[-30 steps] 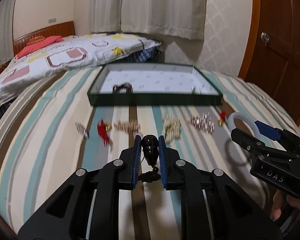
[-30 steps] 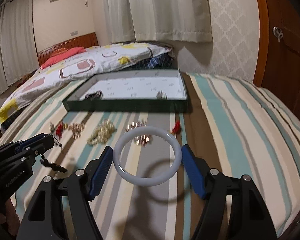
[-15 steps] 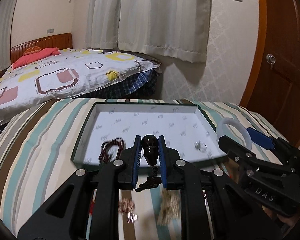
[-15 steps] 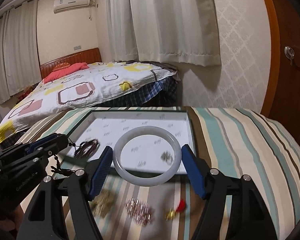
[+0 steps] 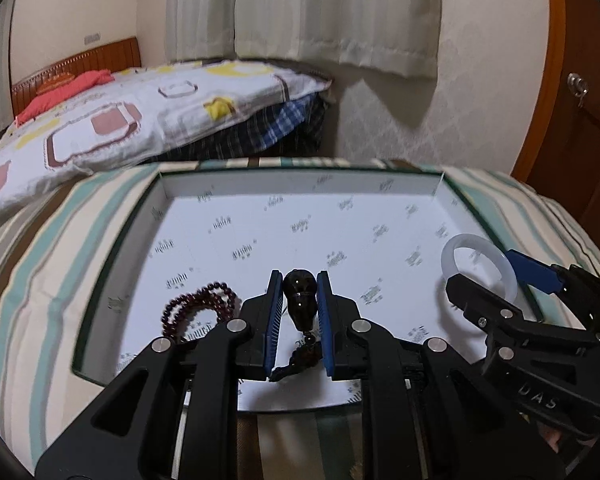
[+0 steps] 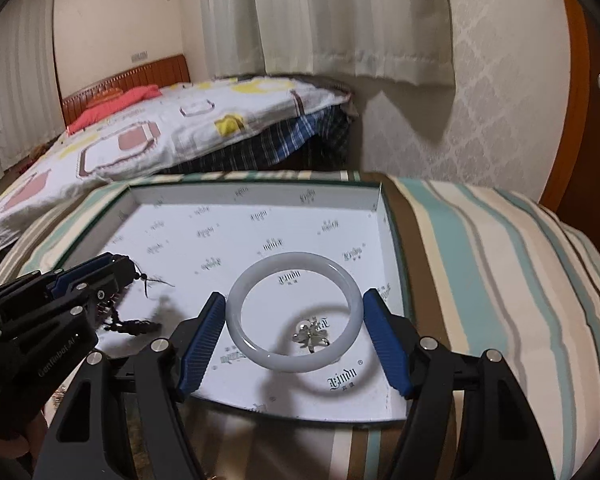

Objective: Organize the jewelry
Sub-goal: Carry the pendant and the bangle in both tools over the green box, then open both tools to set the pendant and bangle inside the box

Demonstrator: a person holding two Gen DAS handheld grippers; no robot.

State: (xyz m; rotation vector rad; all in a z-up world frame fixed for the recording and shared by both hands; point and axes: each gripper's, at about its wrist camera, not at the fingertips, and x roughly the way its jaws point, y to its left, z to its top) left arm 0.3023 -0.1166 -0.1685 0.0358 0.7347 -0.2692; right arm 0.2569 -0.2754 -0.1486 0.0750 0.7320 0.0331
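Observation:
My left gripper [image 5: 299,312] is shut on a dark carved pendant [image 5: 300,300] with a dangling cord and tassel, held above the front of the shallow white-lined box [image 5: 300,184]. A dark red bead bracelet [image 5: 198,308] lies in the box just left of it. My right gripper [image 6: 294,334] is shut on a pale white bangle [image 6: 294,316], held above the box [image 6: 260,196] near its right front corner. A small silver brooch with a pearl [image 6: 310,334] lies in the box under the bangle. The left gripper [image 6: 88,276] shows at the left of the right wrist view.
The box rests on a striped cloth surface [image 6: 480,280]. A bed with a patterned quilt [image 5: 120,120] stands behind, curtains and a wall beyond, and a wooden door [image 5: 580,100] at the right.
Both grippers have moved forward from above the loose jewelry on the cloth to above the box, still holding the pendant and the bangle.

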